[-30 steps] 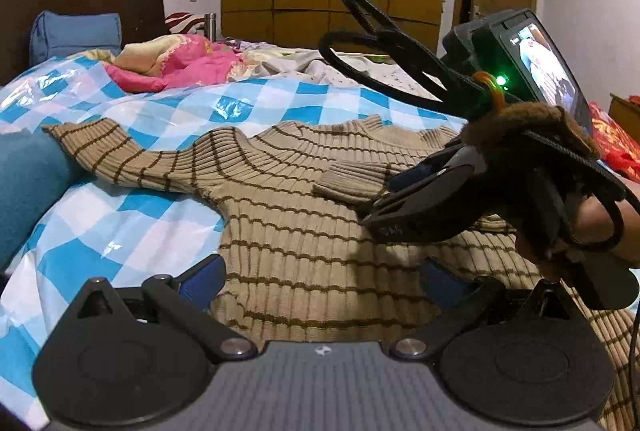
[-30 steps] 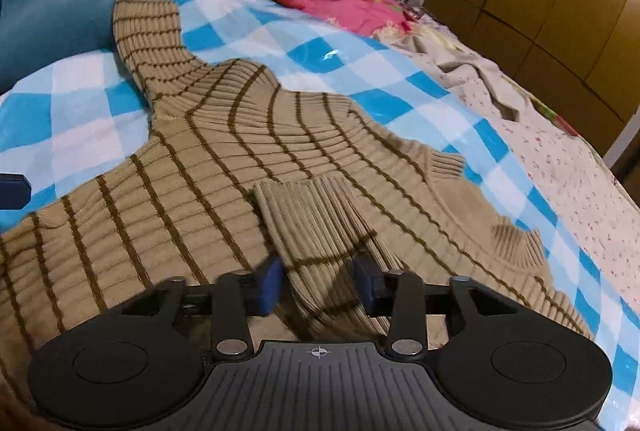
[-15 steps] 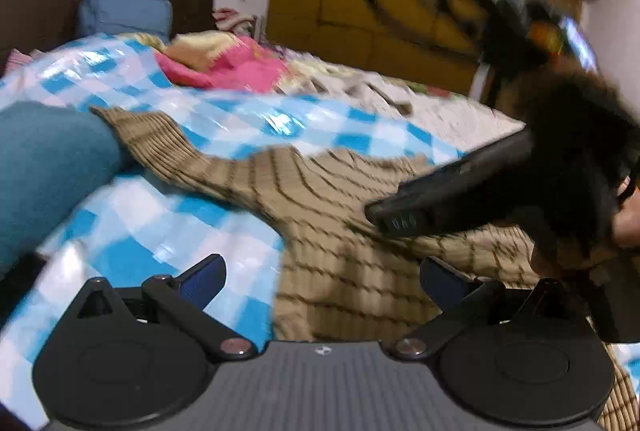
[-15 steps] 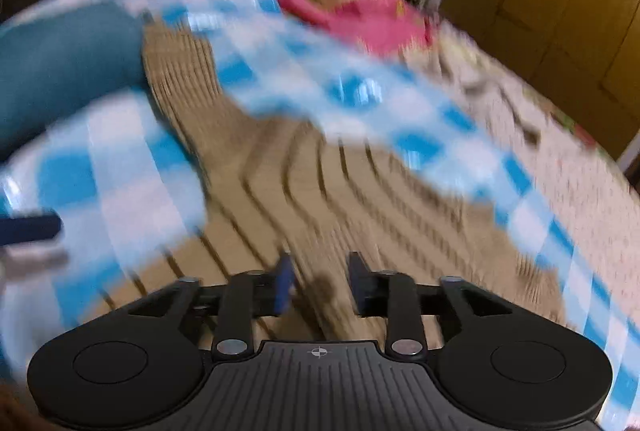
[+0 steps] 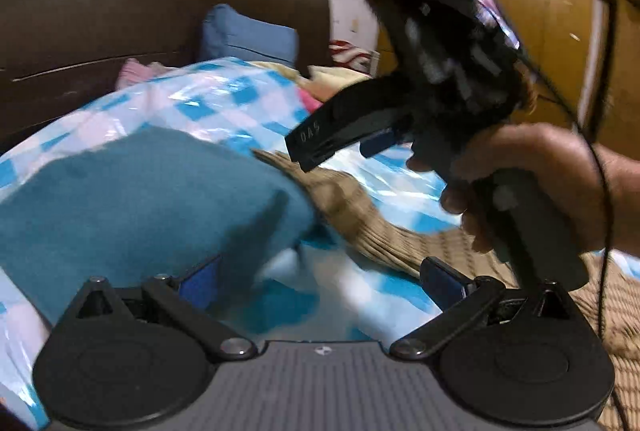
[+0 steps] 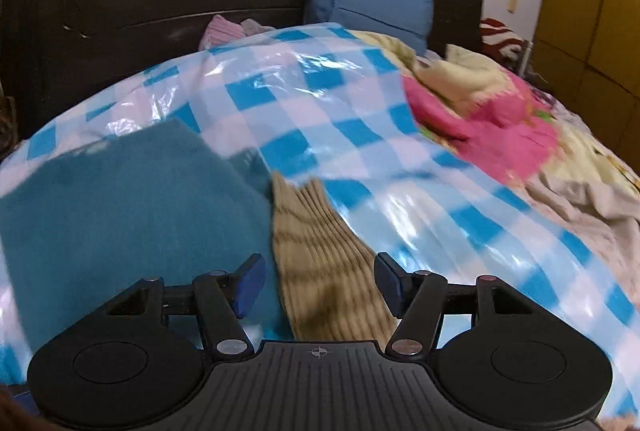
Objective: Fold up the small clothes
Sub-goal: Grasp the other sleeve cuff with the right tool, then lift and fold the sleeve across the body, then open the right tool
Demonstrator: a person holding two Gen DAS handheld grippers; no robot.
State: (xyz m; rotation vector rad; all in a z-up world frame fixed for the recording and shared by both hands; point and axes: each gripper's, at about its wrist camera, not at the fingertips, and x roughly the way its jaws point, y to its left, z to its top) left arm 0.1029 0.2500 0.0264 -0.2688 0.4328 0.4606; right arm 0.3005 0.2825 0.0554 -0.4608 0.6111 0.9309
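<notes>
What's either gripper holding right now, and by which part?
Nothing. The right gripper, jaws just opened, is above the tan striped sweater's sleeve, not clamping it. The left gripper is open too.

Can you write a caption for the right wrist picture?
Open right gripper above the striped tan sweater sleeve beside folded teal cloth.

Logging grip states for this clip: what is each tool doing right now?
Left tool: open, holding nothing.
Right tool: open, jaws just opening, released sweater sleeve lying unpinched between them.
</notes>
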